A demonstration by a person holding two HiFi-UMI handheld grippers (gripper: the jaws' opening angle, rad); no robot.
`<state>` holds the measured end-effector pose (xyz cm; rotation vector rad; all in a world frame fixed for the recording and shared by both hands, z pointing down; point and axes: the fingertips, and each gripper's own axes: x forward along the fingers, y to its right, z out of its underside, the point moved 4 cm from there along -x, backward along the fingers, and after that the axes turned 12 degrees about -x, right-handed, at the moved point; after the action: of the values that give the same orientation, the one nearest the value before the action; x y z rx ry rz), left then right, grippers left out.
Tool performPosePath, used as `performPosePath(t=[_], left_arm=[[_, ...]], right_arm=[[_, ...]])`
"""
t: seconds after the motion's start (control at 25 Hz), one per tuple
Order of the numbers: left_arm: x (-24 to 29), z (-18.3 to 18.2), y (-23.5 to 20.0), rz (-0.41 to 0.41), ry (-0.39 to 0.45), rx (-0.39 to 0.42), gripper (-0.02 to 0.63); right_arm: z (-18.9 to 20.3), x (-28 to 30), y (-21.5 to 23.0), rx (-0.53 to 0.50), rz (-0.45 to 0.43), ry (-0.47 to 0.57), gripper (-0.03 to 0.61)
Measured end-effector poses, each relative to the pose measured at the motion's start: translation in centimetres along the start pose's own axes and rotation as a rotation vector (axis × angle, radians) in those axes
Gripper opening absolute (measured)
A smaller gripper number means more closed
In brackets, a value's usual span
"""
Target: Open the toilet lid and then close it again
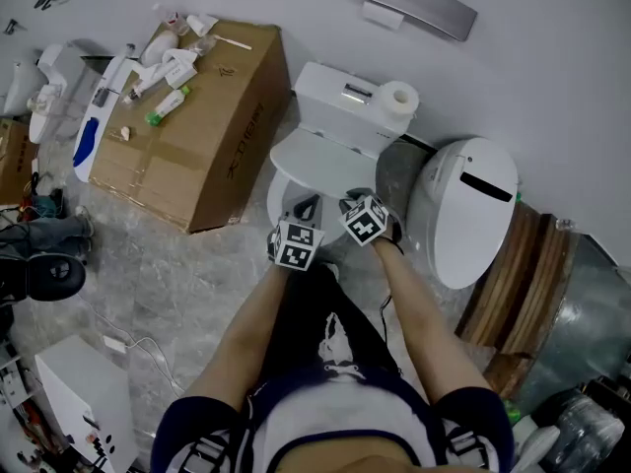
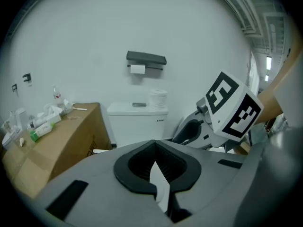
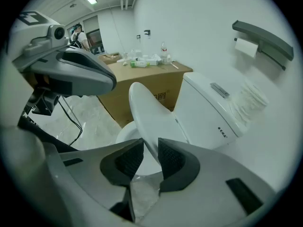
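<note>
- Two hand-held grippers met at the front of a white ceramic toilet bowl (image 3: 124,135), where the white oval plastic lid (image 3: 150,110) stood tilted partway up, well short of the white cistern (image 3: 213,108) behind it.
- The right gripper (image 3: 150,148) had its jaws clamped on the lid's front edge, with a dark ribbed pad against each face.
- The left gripper (image 2: 155,148) had its jaws together at the tips on nothing, and it hung just beside the right one over the bowl.
- Judged from the tilt, the task stood mid-swing. If this was the opening, the lid had yet to reach the cistern and the whole closing was left. The pictures could not settle which way it was going.
- Beside the toilet a brown cardboard box (image 1: 197,136) strewn with small bottles stood on the grey marbled floor (image 1: 177,274), and a white paper roll (image 1: 399,99) sat on the cistern.
</note>
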<state>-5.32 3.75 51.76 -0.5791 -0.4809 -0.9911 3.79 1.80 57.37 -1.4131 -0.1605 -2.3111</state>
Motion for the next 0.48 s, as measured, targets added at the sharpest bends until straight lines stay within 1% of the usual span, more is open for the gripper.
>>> performPosePath(t=[0.12,0.28,0.48], left_arm=[[-1.1,-0.4,-0.1,0.022,-0.007,0.008,0.006],[-1.3,-0.5,-0.7,0.039,-0.034,0.000,0.006],[-1.2,-1.0,-1.4,0.065,-0.041,0.016,0.006]], right_arm=[[-0.1,-0.2,0.2,0.015,0.014,-0.015,0.081],[-0.4,-0.5,1.4,0.081,0.025,-0.027,0.083],[-0.9,-0.7,2.6,0.108,0.044,-0.040,0.084]])
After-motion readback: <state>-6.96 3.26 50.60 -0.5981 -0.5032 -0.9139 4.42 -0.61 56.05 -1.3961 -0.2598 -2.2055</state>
